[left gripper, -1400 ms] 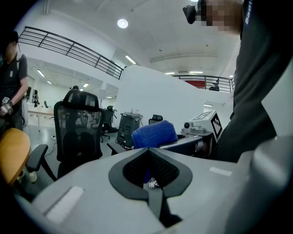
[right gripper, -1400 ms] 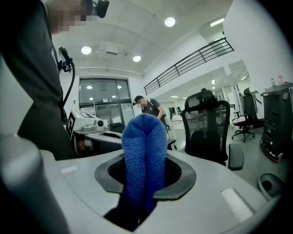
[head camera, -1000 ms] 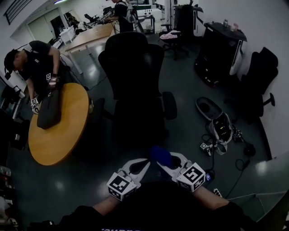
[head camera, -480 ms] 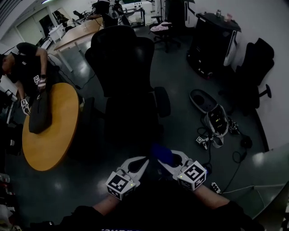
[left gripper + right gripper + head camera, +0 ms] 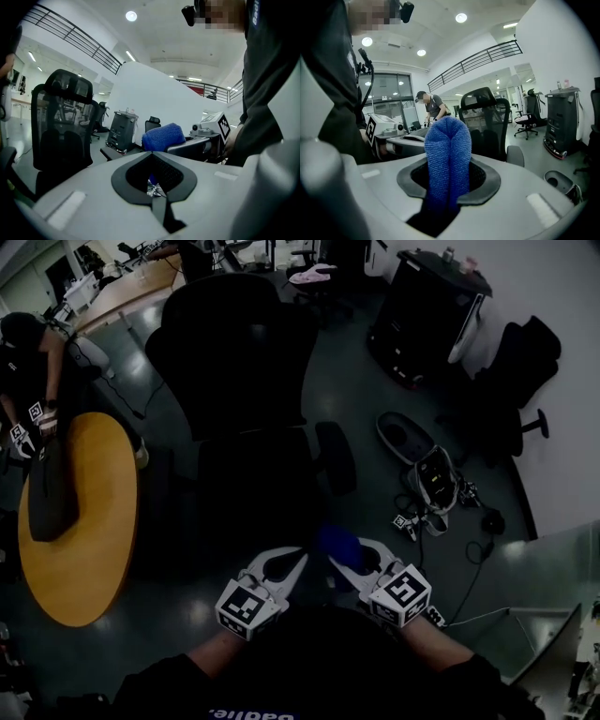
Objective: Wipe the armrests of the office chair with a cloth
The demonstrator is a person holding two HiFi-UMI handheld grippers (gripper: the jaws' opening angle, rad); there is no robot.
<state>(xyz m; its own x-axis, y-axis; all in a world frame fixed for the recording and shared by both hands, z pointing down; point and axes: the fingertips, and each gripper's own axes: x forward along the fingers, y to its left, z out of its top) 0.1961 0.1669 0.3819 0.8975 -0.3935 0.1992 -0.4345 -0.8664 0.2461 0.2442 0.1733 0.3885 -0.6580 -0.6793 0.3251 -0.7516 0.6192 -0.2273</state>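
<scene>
Currently your right gripper (image 5: 341,564) pinches the folded blue cloth (image 5: 447,159) in its fingers. Your left gripper (image 5: 298,562) has its fingers pressed together, near the office chair (image 5: 246,371).

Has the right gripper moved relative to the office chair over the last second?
Yes. The right gripper, shut on the blue cloth, has come forward toward the office chair. The gap to its armrest at the view's right has shrunk.
</scene>
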